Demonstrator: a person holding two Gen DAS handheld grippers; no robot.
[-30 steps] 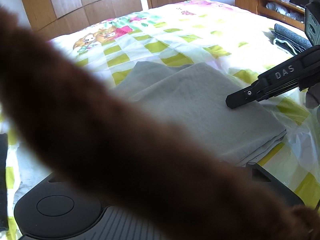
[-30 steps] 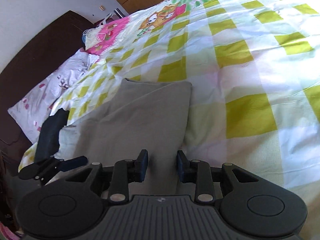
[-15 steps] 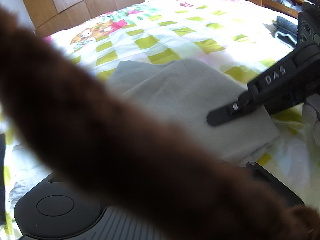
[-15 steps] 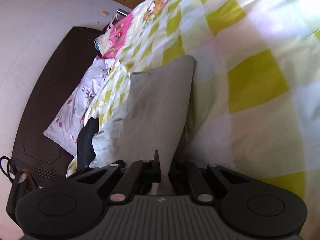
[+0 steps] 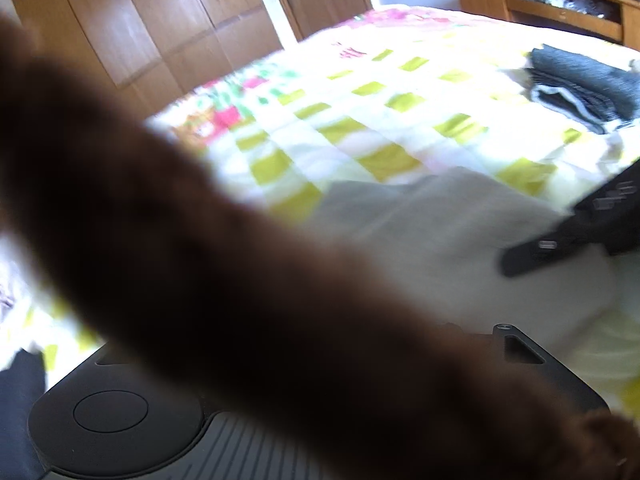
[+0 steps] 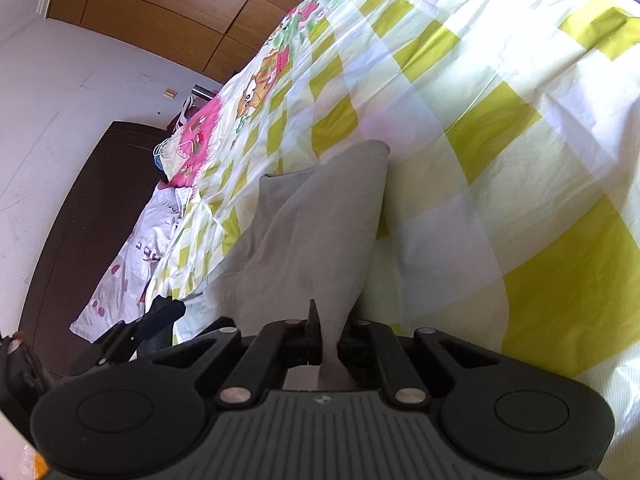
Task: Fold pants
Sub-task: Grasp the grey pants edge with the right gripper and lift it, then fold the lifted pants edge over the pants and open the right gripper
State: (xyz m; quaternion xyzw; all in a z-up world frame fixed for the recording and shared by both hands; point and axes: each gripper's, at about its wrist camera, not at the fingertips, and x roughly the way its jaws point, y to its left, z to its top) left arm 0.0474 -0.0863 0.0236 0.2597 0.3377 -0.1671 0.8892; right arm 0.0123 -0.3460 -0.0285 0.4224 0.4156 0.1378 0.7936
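Right gripper [image 6: 329, 346] is pinched on the near edge of the grey pants [image 6: 316, 236]; the cloth runs up out of the pressed-together jaws and lies folded on the bed cover [image 6: 500, 152], a yellow-and-white check with cartoon print toward the far end. Right wrist view is rolled, so the bed slants across the frame. Left wrist view is blurred and largely blocked by a brown furry sleeve [image 5: 224, 280] lying across the lens; the left gripper's own fingers are hidden behind it, so cannot tell from this view whether they are spread or holding anything. In the right wrist view the left gripper [image 6: 132, 332] shows only as a dark shape at lower left, state unreadable. In the left wrist view the pants [image 5: 440, 240] sit as a pale folded stack on the bed cover [image 5: 360, 120], with the right gripper [image 5: 532, 252] reaching in over the stack's right side. Dark folded clothes [image 5: 584, 84] lie well apart at far right. Wooden wardrobe doors [image 5: 160, 32] behind the bed
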